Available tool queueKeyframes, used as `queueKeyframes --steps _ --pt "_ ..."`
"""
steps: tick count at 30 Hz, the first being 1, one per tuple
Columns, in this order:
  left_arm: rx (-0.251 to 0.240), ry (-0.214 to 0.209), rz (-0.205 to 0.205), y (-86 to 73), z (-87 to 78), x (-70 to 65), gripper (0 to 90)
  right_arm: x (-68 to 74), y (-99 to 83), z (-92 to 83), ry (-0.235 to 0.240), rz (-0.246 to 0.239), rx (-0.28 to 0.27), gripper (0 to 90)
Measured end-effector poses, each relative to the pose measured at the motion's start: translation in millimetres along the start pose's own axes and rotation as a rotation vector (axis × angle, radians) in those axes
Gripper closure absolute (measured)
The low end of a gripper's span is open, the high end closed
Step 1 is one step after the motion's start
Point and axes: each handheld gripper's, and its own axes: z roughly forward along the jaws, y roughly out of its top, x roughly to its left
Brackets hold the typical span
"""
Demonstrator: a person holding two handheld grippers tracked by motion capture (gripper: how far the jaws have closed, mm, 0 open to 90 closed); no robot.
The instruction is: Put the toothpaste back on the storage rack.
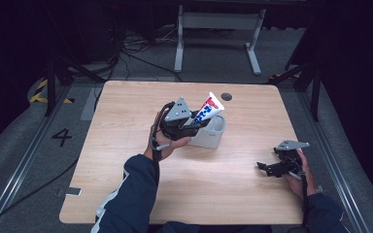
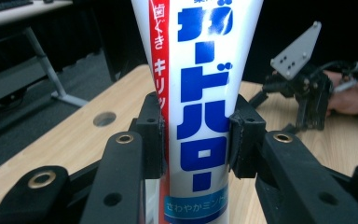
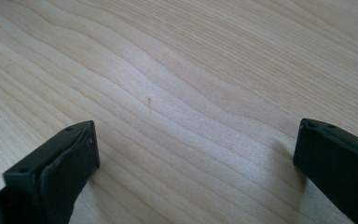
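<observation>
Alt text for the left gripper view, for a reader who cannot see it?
The left gripper grips a white toothpaste tube with blue and red Japanese lettering, one black finger pressed on each side. Behind it lie the wooden table and, at right, the other hand holding the right gripper.

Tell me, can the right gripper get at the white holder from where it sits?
Probably yes: the right gripper is open, holds nothing, and bare table lies between it and the white holder.
</observation>
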Motion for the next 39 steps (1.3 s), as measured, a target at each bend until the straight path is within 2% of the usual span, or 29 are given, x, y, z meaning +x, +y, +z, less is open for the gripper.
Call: queueKeyframes --steps 3,6,16,17,21,27,34,39 --pt "-0.02 0.003 -0.005 1.4 3.9 2.5 64.4 0.1 -0.1 -0.1 0.001 -0.001 0.0 0.2" --pt "-0.041 0.01 -0.031 0.8 8.3 5.0 64.5 0.1 -0.1 -0.1 0.002 -0.001 0.0 0.2" --pt "-0.079 0.038 -0.049 -1.5 20.2 10.7 64.9 0.4 -0.4 -0.4 0.003 -0.002 0.0 0.3" --pt "-0.089 0.042 -0.064 -1.8 23.3 11.2 64.9 0.4 -0.4 -0.4 0.003 -0.003 0.0 0.3" --pt "-0.086 0.05 -0.057 -2.0 28.1 11.4 64.9 0.4 -0.4 -0.4 0.004 -0.003 0.0 0.3" --pt "-0.106 0.056 -0.08 -6.2 39.2 8.8 64.9 0.4 -0.5 -0.5 0.004 -0.003 0.0 0.3" --pt "-0.127 0.076 -0.083 -11.6 42.3 11.1 65.0 0.5 -0.5 -0.5 0.004 -0.003 0.0 0.3" --pt "-0.136 0.063 -0.087 -18.6 44.4 13.9 65.0 0.5 -0.5 -0.5 0.004 -0.003 0.0 0.3"
